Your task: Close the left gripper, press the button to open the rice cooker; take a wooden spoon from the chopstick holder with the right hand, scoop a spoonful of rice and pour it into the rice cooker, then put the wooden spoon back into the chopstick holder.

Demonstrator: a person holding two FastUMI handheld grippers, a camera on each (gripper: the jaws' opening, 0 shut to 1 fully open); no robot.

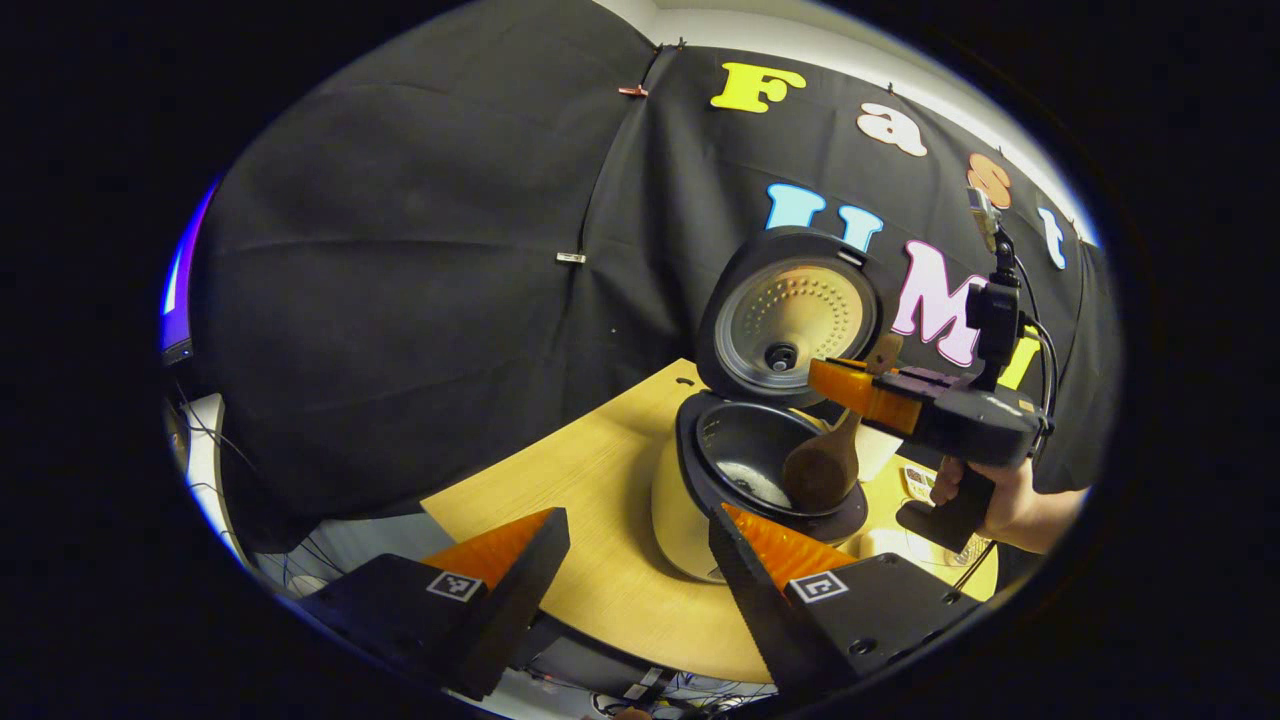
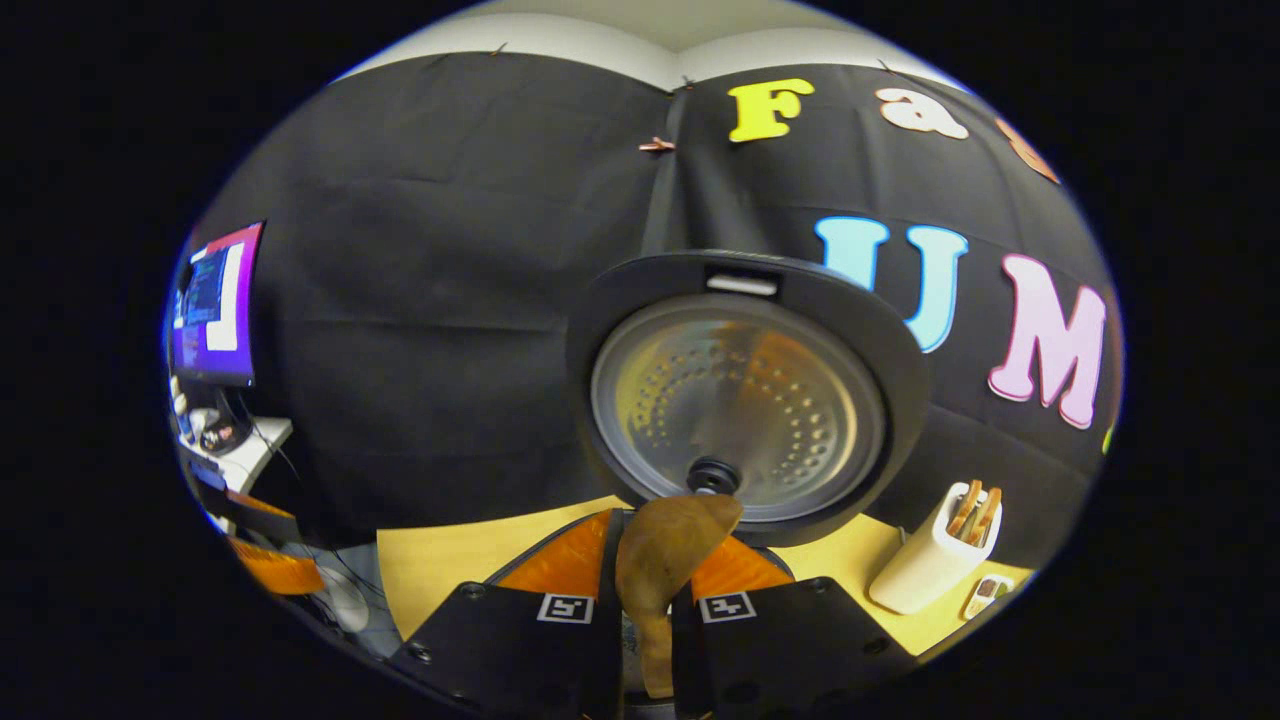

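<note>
Our right fingers [image 2: 655, 575] are clamping the spoon [image 1: 822, 468], tipping it over the open cooker [image 1: 745, 470]; left fingers [image 1: 640, 550] are hanging apart. Next we're returning it to the holder [image 2: 930, 565].

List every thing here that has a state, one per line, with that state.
Rice cooker: open, lid raised.
Wooden spoon: gripped by the handle, bowl over the pot.
Right gripper: shut on the wooden spoon.
Left gripper: open, empty.
Chopstick holder: upright, utensils inside.
</note>
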